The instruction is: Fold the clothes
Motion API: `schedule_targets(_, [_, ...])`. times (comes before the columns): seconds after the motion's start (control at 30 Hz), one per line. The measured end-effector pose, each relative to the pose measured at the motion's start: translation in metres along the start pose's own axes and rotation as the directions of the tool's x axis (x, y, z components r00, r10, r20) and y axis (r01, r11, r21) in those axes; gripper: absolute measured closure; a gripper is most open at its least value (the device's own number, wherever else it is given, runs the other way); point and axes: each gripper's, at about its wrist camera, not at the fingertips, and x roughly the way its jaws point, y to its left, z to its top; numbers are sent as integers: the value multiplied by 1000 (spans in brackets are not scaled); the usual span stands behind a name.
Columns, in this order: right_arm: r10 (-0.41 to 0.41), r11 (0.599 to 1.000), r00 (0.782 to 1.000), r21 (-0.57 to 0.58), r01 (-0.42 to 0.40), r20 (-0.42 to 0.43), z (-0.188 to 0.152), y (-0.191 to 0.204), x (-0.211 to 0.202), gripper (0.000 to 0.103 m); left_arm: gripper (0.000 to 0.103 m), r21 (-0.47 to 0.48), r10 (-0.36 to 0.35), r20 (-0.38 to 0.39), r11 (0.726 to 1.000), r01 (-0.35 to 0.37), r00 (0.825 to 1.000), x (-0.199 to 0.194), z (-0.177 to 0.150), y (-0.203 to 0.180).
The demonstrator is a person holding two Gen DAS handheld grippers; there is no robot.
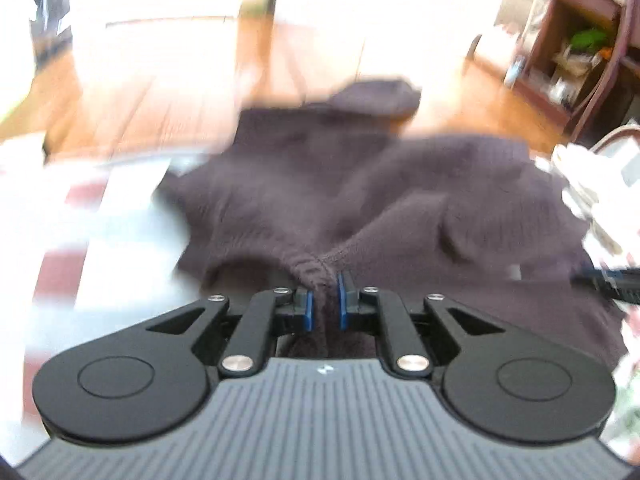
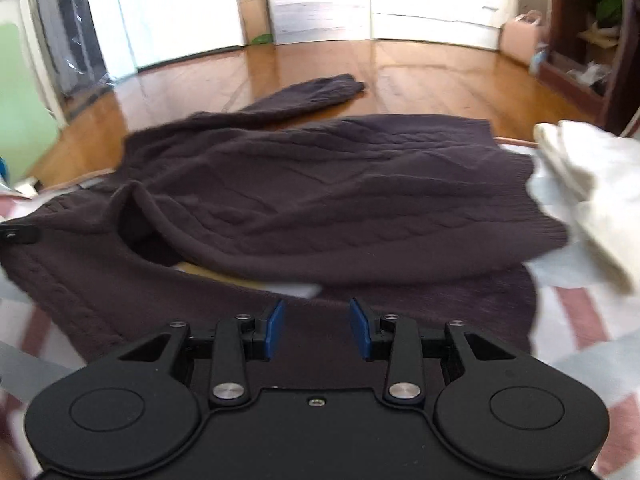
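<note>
A dark purple-brown cable-knit sweater point(image 2: 320, 200) lies spread on a striped cloth surface point(image 2: 580, 320), one sleeve point(image 2: 312, 92) reaching out over the wooden floor. In the left wrist view my left gripper point(image 1: 324, 300) is shut on a bunched fold of the sweater point(image 1: 360, 200), the knit pinched between its blue pads and pulled up towards the camera. My right gripper point(image 2: 318, 328) hovers just above the sweater's near edge, jaws apart, with nothing between its blue pads. The right gripper's black tip point(image 1: 608, 278) shows at the right edge of the left wrist view.
Folded white cloth point(image 2: 592, 188) lies at the right, against the sweater's hem. A wooden floor point(image 2: 420, 76) stretches beyond, with a dark shelf unit point(image 2: 592, 44) at the far right and white doors point(image 2: 320, 4) at the back. The left wrist view is blurred.
</note>
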Motion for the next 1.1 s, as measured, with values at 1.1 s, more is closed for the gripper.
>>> schedule_targets(1.1, [-307,932,948,174,318,-85,30,-123,-6,56,69,215,119,39,969,-125,992,2,43,-9])
